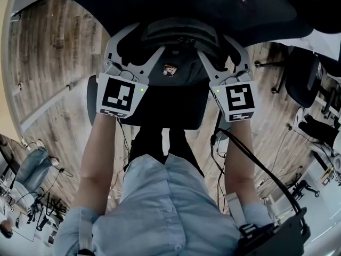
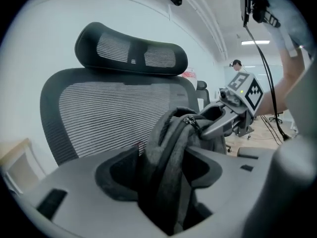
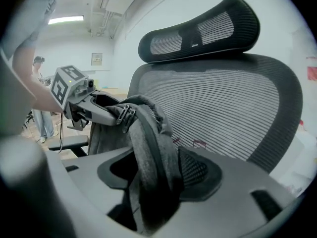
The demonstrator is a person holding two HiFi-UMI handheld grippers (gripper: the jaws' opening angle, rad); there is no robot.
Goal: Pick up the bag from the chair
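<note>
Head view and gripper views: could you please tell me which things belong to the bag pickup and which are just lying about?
Job:
bag
mesh chair
left gripper and right gripper, both clamped on the bag

Lying about:
second office chair
bystander

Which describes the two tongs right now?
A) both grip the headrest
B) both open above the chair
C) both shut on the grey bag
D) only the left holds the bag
C: the left tongs and the right tongs each pinch the grey bag between their jaws, in front of the chair's mesh back.
</note>
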